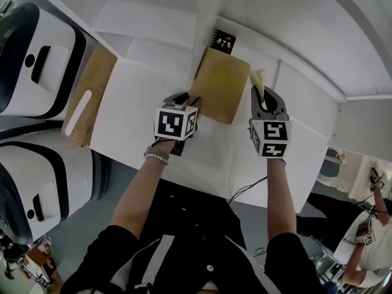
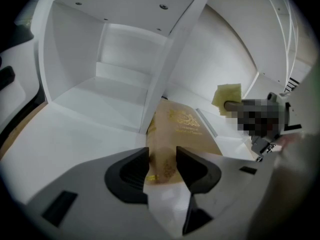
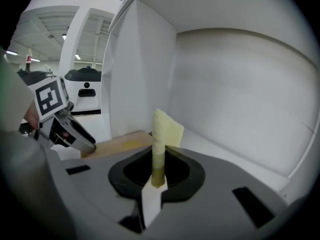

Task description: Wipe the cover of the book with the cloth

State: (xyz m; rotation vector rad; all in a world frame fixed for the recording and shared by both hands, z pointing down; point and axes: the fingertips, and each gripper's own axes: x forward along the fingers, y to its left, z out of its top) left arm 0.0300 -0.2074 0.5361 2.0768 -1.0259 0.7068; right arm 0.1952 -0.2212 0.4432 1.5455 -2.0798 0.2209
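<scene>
head view, brown book on white table

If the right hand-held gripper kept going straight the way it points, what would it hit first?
Probably the shelf's white back wall. The right hand-held gripper, shut on the yellow cloth, points past the book, which lies off to its left. Depth is hard to judge.
</scene>
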